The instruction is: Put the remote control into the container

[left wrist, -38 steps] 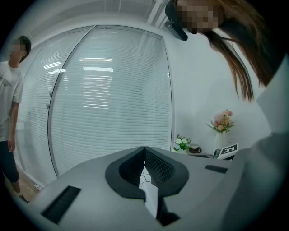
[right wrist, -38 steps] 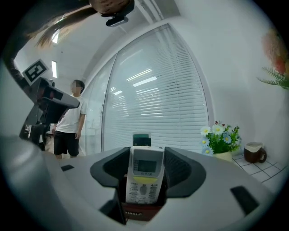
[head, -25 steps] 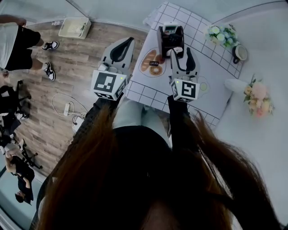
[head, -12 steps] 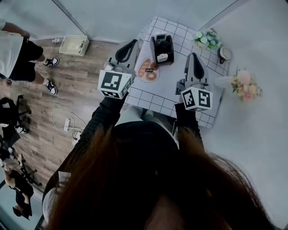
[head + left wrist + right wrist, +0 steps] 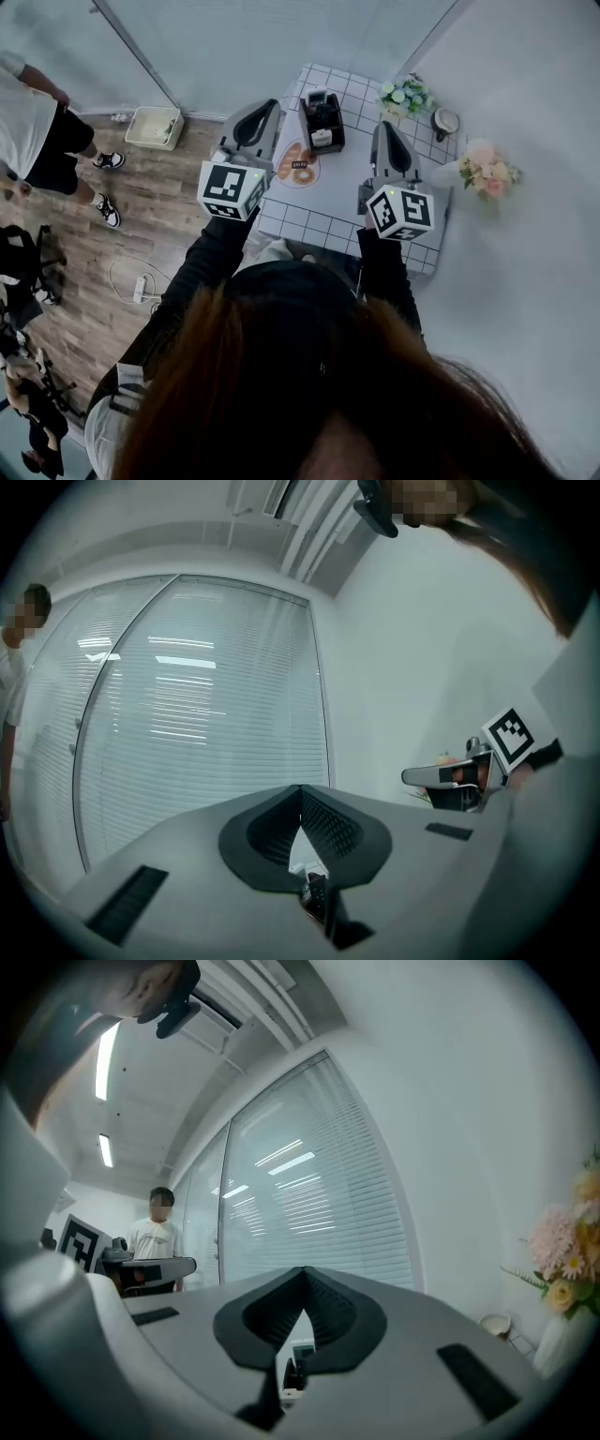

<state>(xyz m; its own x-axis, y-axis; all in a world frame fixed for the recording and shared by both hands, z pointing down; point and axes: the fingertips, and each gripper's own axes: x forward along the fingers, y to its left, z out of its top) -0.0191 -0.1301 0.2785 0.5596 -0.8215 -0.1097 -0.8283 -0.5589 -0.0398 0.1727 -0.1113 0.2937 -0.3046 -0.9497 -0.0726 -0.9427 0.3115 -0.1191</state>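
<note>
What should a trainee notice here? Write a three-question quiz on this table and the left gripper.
1. True or false: the container stands on the checked cloth.
2. Which thing lies nearest the container? A plate; B cup; C pink flowers.
3. Fill in: the left gripper has its jaws ___.

Key: 1 true; 2 A; 3 shut, with nothing held.
</note>
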